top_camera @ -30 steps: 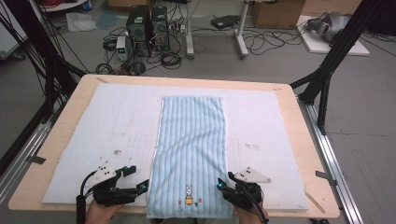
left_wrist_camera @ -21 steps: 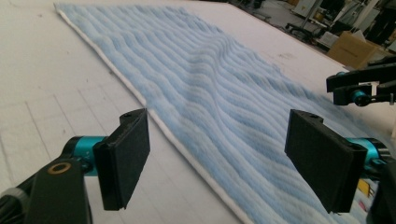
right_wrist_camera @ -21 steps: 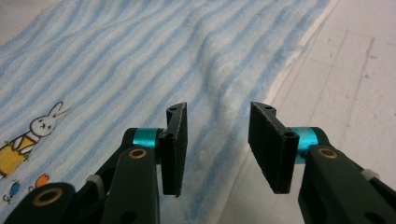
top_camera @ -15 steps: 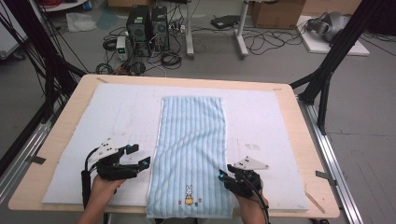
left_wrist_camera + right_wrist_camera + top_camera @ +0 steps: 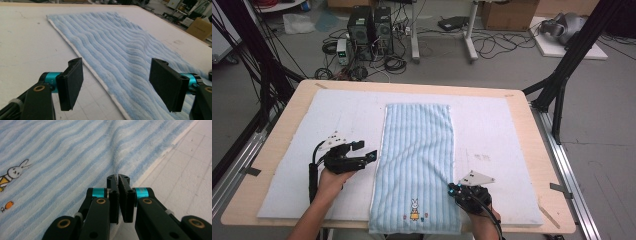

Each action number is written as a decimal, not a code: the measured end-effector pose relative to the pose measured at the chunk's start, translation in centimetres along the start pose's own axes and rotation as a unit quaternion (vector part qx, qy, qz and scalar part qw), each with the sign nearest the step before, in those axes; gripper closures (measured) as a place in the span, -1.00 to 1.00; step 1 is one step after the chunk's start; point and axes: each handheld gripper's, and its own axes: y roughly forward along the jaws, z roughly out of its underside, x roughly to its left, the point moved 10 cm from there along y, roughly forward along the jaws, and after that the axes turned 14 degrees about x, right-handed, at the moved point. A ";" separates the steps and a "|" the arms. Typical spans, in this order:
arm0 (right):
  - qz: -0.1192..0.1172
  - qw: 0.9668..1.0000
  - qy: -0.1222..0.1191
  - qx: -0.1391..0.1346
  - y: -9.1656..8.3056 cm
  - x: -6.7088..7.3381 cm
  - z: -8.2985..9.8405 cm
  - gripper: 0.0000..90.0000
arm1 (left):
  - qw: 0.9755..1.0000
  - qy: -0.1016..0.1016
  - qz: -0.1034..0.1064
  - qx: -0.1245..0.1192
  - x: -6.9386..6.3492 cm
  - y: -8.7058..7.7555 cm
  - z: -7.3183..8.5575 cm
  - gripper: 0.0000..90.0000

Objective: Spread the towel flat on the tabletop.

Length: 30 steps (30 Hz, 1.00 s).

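Right gripper (image 5: 118, 178) pinches the towel's (image 5: 418, 155) edge as the left gripper (image 5: 368, 156), jaws wide, nears its side for a fold.

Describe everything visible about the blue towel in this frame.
The towel is pale blue, ribbed terry with white edging, spread lengthwise on the white mat, its near end overhanging the table edge. A rabbit motif sits near that end. The right gripper pinches its right edge, raising a ridge; the left gripper is open beside its left edge.
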 end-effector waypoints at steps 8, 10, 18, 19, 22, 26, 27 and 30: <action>-0.018 1.000 -0.015 0.008 -1.3 -0.3 1.7 0.93 | 1.000 0.000 -0.010 0.019 1.1 1.7 -1.3 -0.27; -0.028 0.999 -0.016 -0.002 -1.6 -0.4 1.7 0.71 | 1.000 -0.003 -0.018 0.020 1.4 2.1 -1.4 -0.22; -0.008 0.997 0.039 -0.069 -2.6 -3.9 -1.0 0.34 | 0.997 -0.015 -0.020 0.080 2.3 5.3 0.4 0.02; -0.006 0.996 0.047 -0.070 -2.5 -4.4 -1.3 0.33 | 0.996 -0.011 -0.022 0.084 2.3 5.3 0.4 0.13; -0.005 0.996 0.055 -0.069 -2.0 -5.3 -1.9 0.32 | 0.992 0.023 -0.032 0.124 2.0 5.8 0.7 0.35; -0.003 0.996 0.050 -0.070 -1.6 -5.3 -2.6 0.30 | 0.986 0.052 -0.064 0.144 1.7 6.3 1.0 0.59; -0.003 0.996 0.050 -0.071 -1.5 -5.3 -2.7 0.30 | 0.986 0.051 -0.068 0.143 1.7 6.3 1.0 0.67; -0.004 0.997 0.048 -0.067 -1.3 -5.0 -3.0 0.30 | 0.985 0.062 -0.068 0.148 1.5 6.3 1.1 0.95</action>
